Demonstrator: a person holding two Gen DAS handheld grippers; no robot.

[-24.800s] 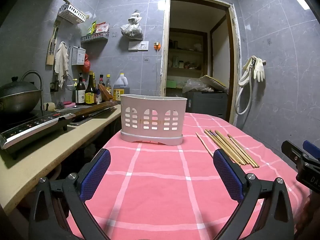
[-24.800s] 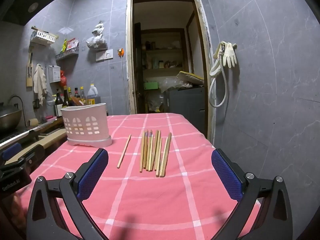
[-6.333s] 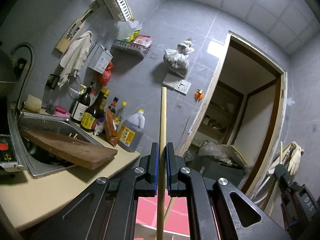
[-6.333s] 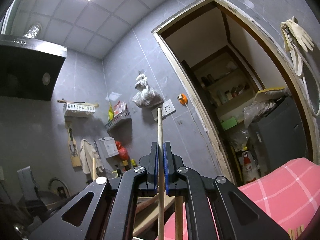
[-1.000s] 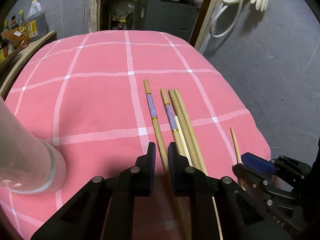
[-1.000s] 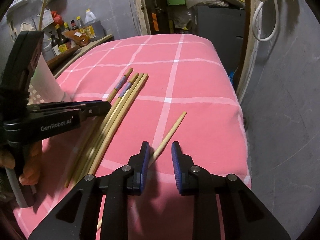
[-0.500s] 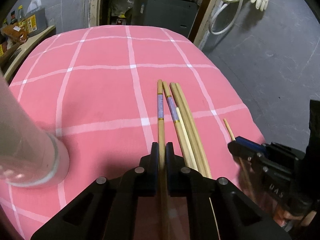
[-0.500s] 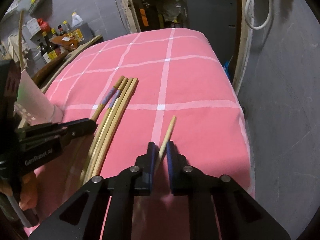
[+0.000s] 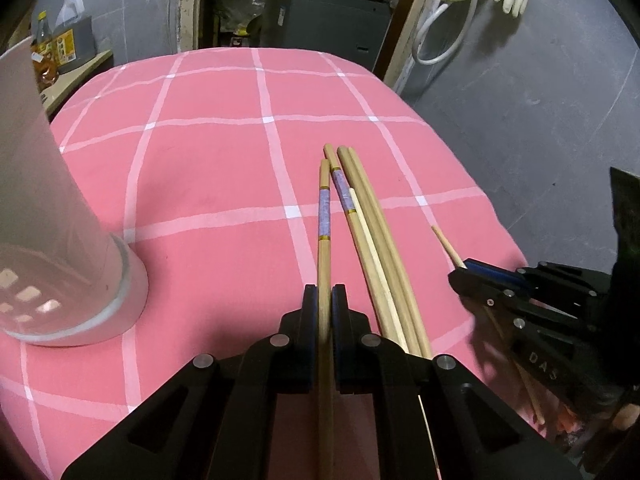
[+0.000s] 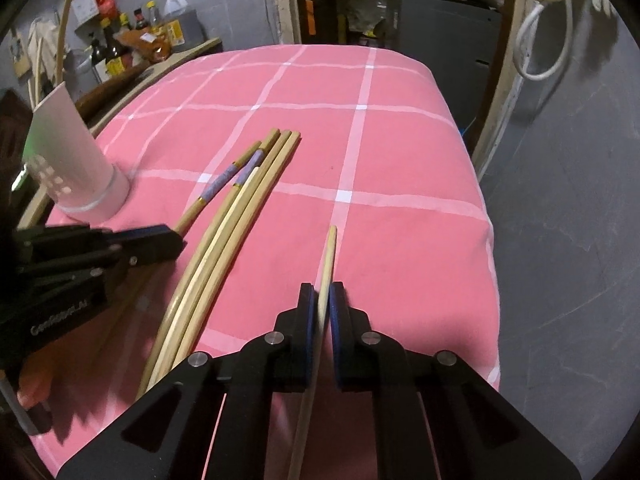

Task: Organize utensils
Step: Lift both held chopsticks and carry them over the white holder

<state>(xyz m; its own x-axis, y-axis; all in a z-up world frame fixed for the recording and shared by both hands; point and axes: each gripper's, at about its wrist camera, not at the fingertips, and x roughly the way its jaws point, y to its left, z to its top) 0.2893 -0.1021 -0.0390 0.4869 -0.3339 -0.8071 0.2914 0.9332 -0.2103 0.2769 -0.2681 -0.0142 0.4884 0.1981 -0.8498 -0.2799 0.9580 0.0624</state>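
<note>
Two grips are set at once, one chopstick per hand, so we lift both together w/o dragging the neighbours. Our left gripper (image 9: 325, 300) has its blue-padded fingers (image 9: 309, 304) just closed and pinching the wooden chopstick with a lilac band (image 9: 324, 216), which lies on the pink checked cloth of the worktop (image 9: 208, 168) just beside the rest of the row. Our right gripper (image 10: 319, 300) has likewise just closed its fingers (image 10: 307, 304) onto the plain thin pale chopstick (image 10: 329, 256), lying apart from the group, nearer the cloth's edge. To do it well, we judge: raise straight up first, keep the pinch firm so the sticks don't pivot, then swing tips-down toward the white slotted plastic utensil holder (image 10: 76, 160) at the far left; go in one at a time so the two grippers don't clash over the opening. Count, approx: 6 chopsticks on the cloth incl. the 2 pinched, i.e. 4 left loose (image 10: 224, 216), one of them also lilac-banded; 1 holder, w/ at least 1 stick (image 10: 64, 20) poking out of it, more we can't tell; 2 grippers.
</note>
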